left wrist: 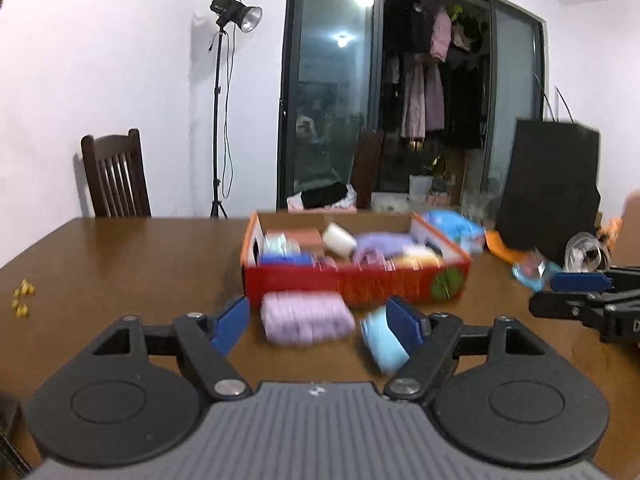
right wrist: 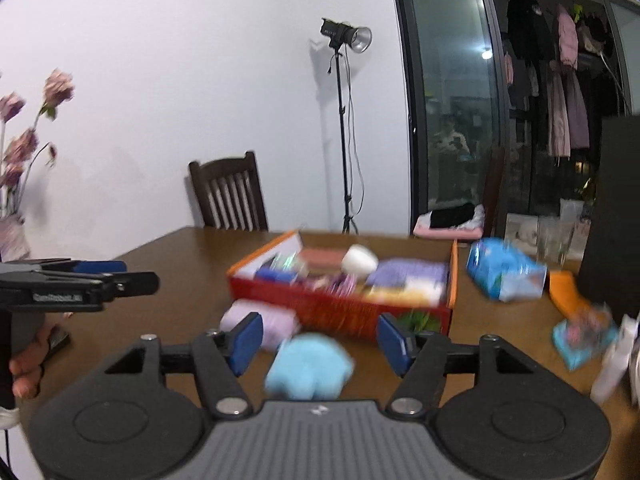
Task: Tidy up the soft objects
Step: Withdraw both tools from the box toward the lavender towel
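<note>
The left hand-held gripper [left wrist: 318, 322] stands wide with nothing pressed between its pads; the right hand-held gripper [right wrist: 320, 338] is likewise apart and empty. No earlier picture is given, so only this stance can be told. Two soft things lie loose on the table [left wrist: 120, 256], just in front of the red box [left wrist: 352, 284]: a lilac folded cloth [left wrist: 306, 318], its long axis running across the view, straight ahead of the left hand-held gripper — and a light blue soft piece [right wrist: 310, 364], straight ahead of the right one and low between its fingers without touching them. Each hand looks nearest to its own piece. The box is open-topped and already holds several soft items — a white roll [left wrist: 339, 239], a purple cloth [left wrist: 382, 242], something pale yellow and other blurred pieces. A blue packet [right wrist: 504, 274] lies beside the box on its right.
</note>
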The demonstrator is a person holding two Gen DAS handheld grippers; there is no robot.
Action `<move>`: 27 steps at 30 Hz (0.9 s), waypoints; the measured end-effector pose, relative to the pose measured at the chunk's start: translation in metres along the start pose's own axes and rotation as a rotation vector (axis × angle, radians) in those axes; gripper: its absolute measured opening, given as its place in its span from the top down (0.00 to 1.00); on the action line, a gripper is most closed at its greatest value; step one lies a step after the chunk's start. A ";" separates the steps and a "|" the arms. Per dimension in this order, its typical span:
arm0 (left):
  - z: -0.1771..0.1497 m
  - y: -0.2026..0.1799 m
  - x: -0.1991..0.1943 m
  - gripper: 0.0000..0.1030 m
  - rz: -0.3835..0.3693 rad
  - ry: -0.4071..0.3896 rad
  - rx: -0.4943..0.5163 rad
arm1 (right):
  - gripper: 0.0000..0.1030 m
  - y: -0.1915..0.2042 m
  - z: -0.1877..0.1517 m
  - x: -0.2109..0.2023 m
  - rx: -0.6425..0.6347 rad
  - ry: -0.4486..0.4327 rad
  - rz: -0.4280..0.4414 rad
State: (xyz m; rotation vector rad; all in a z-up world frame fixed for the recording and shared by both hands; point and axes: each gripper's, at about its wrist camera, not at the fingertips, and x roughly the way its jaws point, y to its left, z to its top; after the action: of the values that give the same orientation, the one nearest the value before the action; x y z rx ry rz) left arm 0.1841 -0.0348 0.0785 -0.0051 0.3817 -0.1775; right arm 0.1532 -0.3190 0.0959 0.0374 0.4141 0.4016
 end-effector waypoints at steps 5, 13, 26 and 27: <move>-0.044 -0.006 -0.016 0.25 -0.055 0.101 -0.037 | 0.38 0.014 -0.050 -0.021 0.082 0.043 0.031; -0.055 0.006 -0.001 0.25 -0.049 0.130 -0.075 | 0.38 0.025 -0.067 -0.014 0.109 0.092 0.031; 0.003 0.075 0.134 0.33 -0.039 0.191 -0.190 | 0.47 0.015 -0.007 0.094 0.159 0.097 0.090; 0.005 0.081 0.149 0.35 -0.053 0.208 -0.209 | 0.47 0.013 -0.002 0.110 0.175 0.105 0.097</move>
State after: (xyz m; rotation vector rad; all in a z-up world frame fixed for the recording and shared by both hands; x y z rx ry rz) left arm 0.3358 0.0192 0.0250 -0.2040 0.6069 -0.1904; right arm 0.2404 -0.2646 0.0535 0.2081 0.5519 0.4638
